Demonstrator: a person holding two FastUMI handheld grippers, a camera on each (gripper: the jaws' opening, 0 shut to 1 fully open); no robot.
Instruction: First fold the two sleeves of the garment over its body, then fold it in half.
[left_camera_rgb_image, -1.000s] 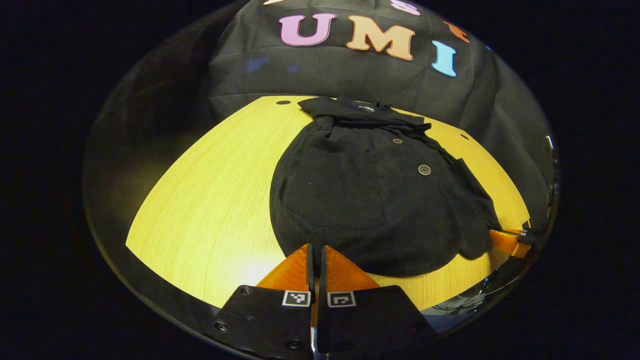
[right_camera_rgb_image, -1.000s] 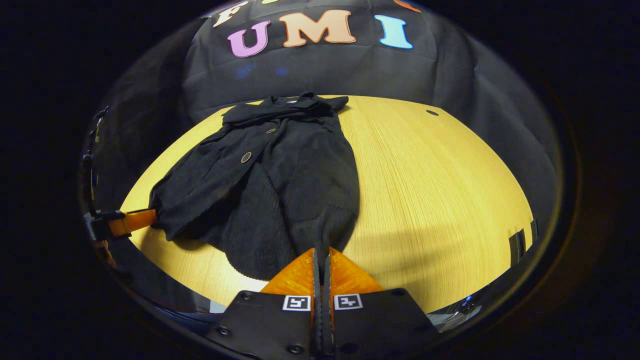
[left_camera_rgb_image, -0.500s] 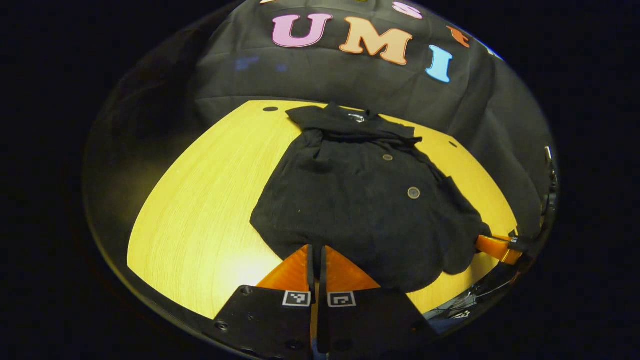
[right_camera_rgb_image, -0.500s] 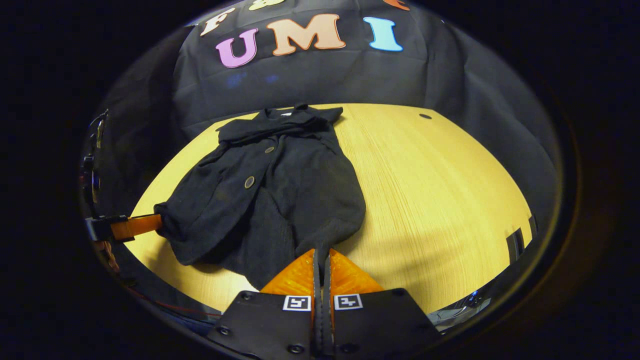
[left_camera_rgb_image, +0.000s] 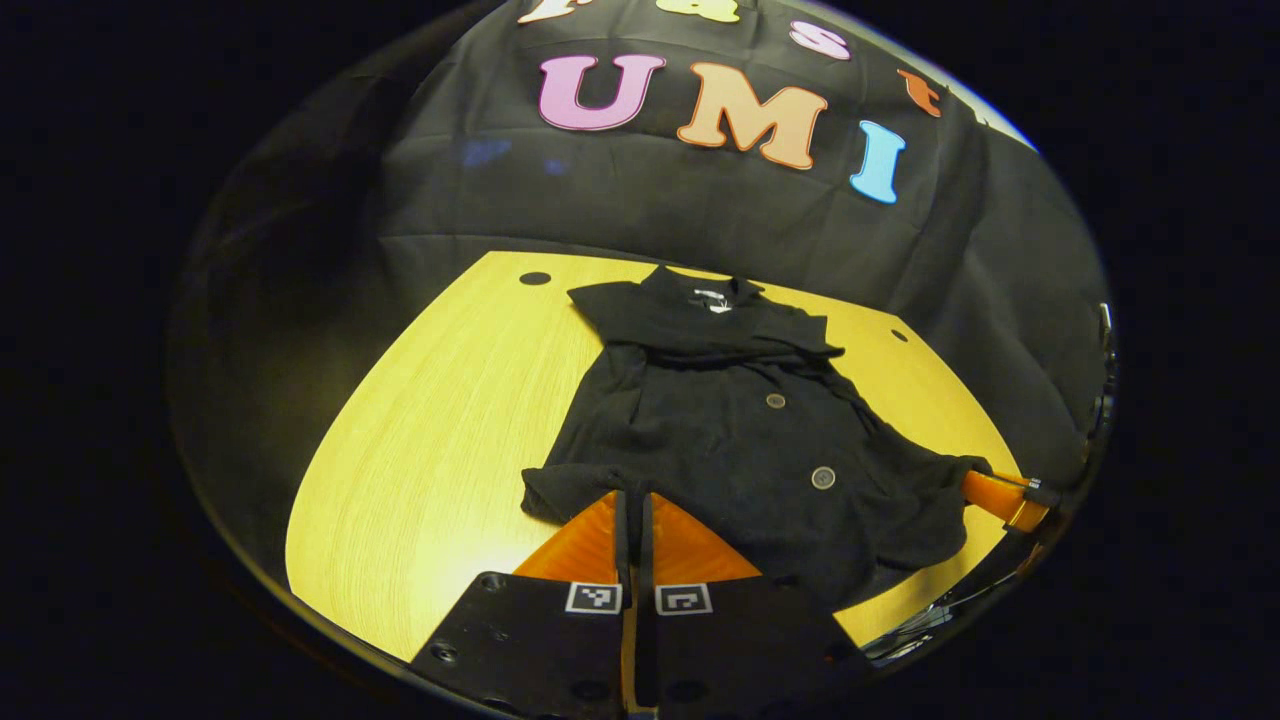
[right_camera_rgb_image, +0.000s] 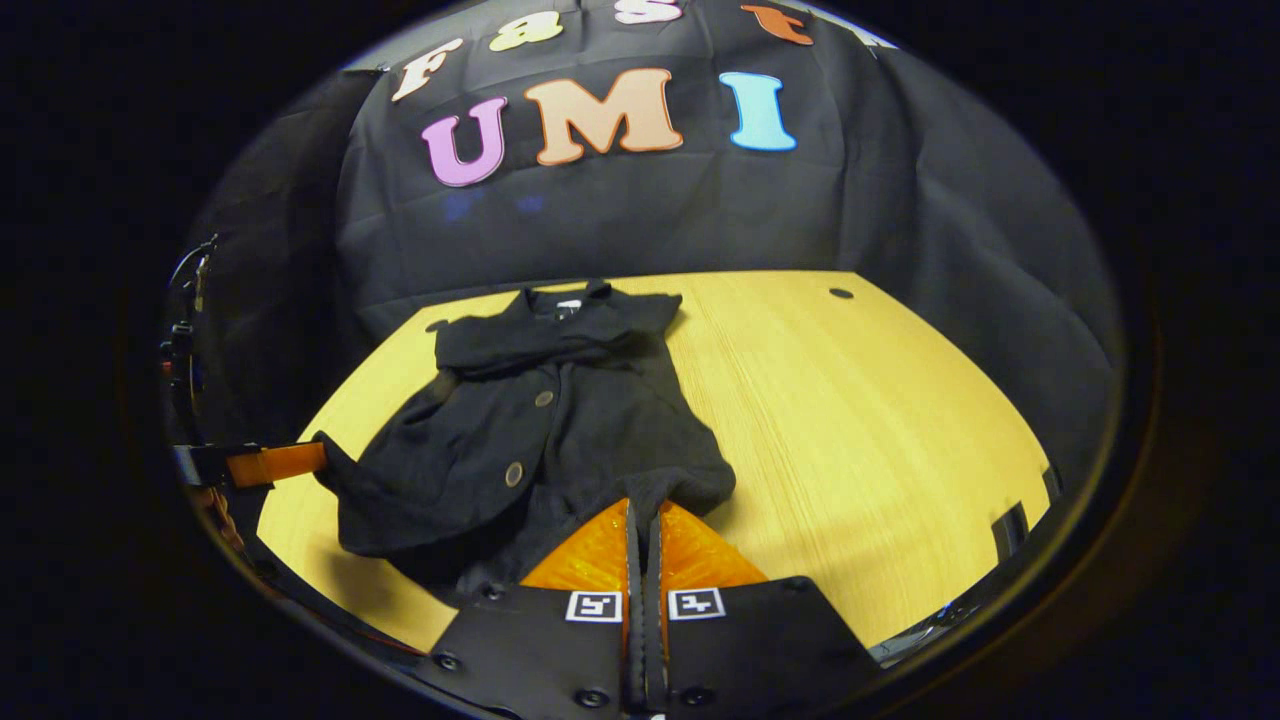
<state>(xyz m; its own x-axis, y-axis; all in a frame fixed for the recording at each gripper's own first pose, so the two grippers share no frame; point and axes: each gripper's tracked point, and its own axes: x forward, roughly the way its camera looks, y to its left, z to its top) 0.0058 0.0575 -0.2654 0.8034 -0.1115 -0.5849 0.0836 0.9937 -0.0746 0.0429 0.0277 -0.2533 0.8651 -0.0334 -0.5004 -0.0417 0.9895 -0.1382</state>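
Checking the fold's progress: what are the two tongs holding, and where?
Both hold the black garment by its near hem: left tongs at one bottom corner, right tongs at the other.

My left gripper view sits low over the near edge of the yellow wooden table (left_camera_rgb_image: 420, 430), facing the black cloth wall (left_camera_rgb_image: 620, 200), close to the black buttoned garment (left_camera_rgb_image: 730, 430). My right gripper view looks the same way from further right. Both share the garment, table and wall; each catches the other gripper at its side.
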